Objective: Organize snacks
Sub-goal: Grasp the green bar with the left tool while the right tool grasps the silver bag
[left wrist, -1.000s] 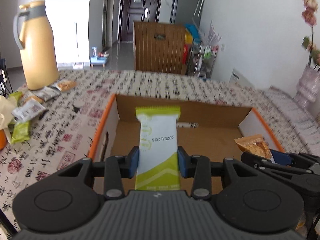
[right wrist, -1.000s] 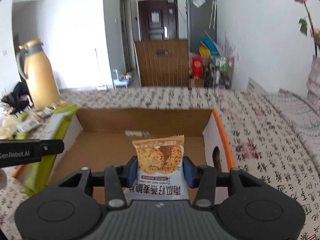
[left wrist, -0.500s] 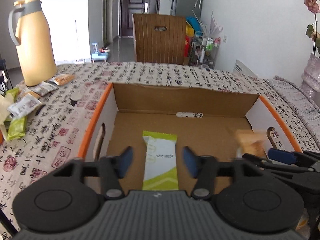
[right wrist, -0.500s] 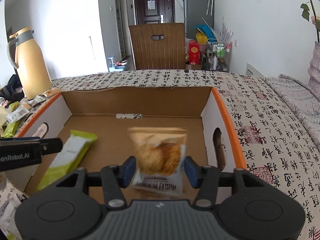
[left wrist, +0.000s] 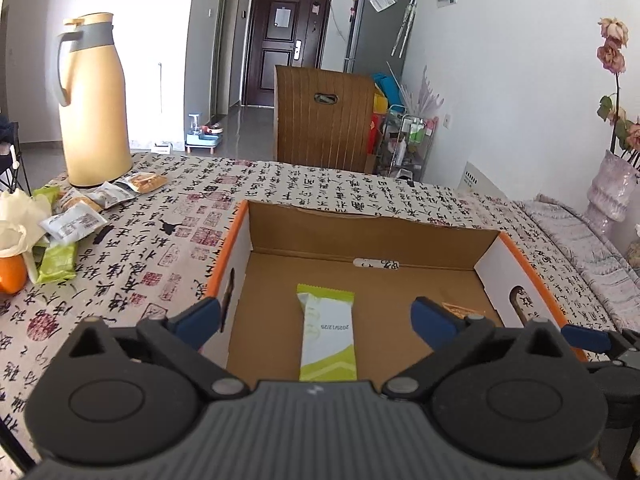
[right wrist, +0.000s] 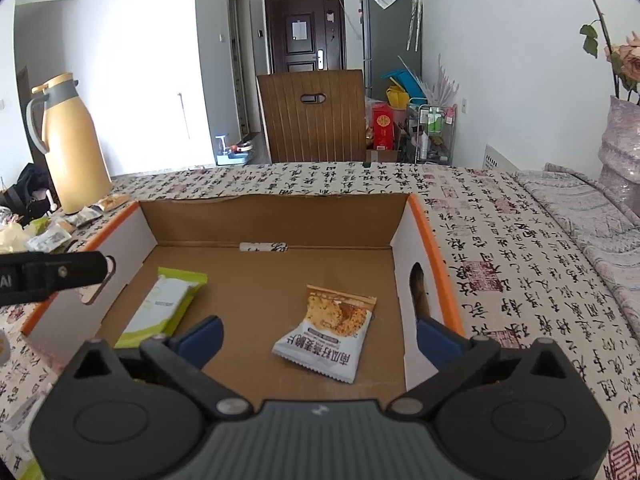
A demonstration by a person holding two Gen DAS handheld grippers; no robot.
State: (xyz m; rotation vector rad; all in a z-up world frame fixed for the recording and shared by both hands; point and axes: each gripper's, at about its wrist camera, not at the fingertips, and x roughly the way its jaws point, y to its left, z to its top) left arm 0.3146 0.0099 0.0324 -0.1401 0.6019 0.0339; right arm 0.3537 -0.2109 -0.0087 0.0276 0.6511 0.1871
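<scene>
An open cardboard box with orange rims (left wrist: 236,232) (right wrist: 434,236) sits on the table. A green and white snack bar (left wrist: 327,334) (right wrist: 162,306) lies flat on the box floor at the left. An orange and white cookie packet (right wrist: 330,336) lies on the floor at the right; only its corner (left wrist: 460,309) shows in the left wrist view. My left gripper (left wrist: 316,320) is open and empty above the bar. My right gripper (right wrist: 318,340) is open and empty above the cookie packet.
Several loose snack packets (left wrist: 76,220) lie on the patterned tablecloth at the far left, beside a tall yellow thermos (left wrist: 94,100) and an orange (left wrist: 10,274). A wooden chair (right wrist: 312,116) stands behind the table. A vase (left wrist: 614,188) stands at the far right.
Both grippers opened wide and let go of their snacks. The green bar and the cookie packet dropped and now lie on the box floor. Both grippers rose and drew back a little.
</scene>
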